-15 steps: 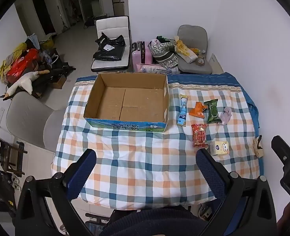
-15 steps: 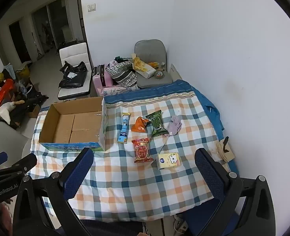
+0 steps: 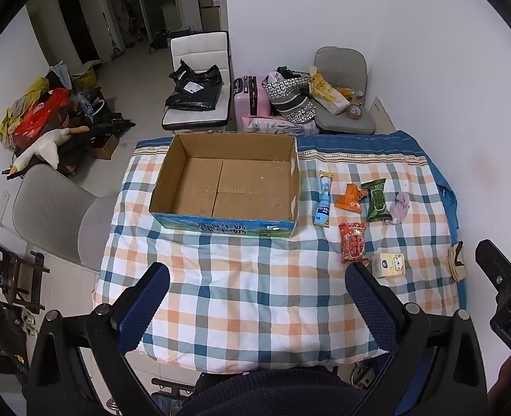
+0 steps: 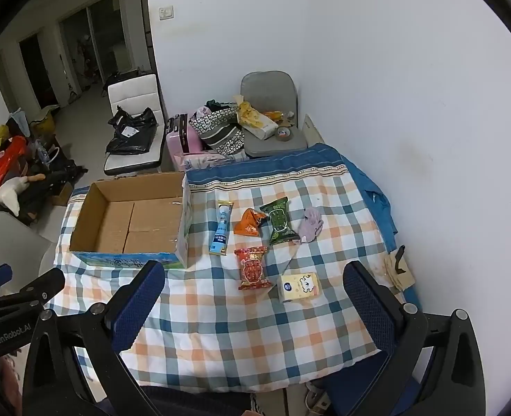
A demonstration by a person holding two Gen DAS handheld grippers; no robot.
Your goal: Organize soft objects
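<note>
An empty cardboard box [image 3: 227,187] [image 4: 130,222] stands on the checked tablecloth [image 3: 255,294] [image 4: 220,312]. Right of it lie a blue tube pack [image 3: 323,197] [image 4: 221,227], an orange packet [image 3: 350,198] [image 4: 250,222], a green packet [image 3: 376,200] [image 4: 280,221], a lilac cloth [image 3: 400,207] [image 4: 311,224], a red packet [image 3: 353,242] [image 4: 252,267] and a yellow tissue pack [image 3: 390,265] [image 4: 298,287]. My left gripper [image 3: 255,291] is open and empty, above the table's near edge. My right gripper [image 4: 252,294] is open and empty, near the red packet and tissue pack.
Grey chairs [image 3: 342,93] [image 3: 54,215], a white chair with a black bag [image 3: 199,86], a pink suitcase [image 3: 252,100] and bags stand around the table. A white wall [image 4: 428,138] borders the table on the right. A tan card [image 4: 399,270] lies at the table's right edge.
Both views have shifted very slightly; nothing on the table has moved and both grippers stay open.
</note>
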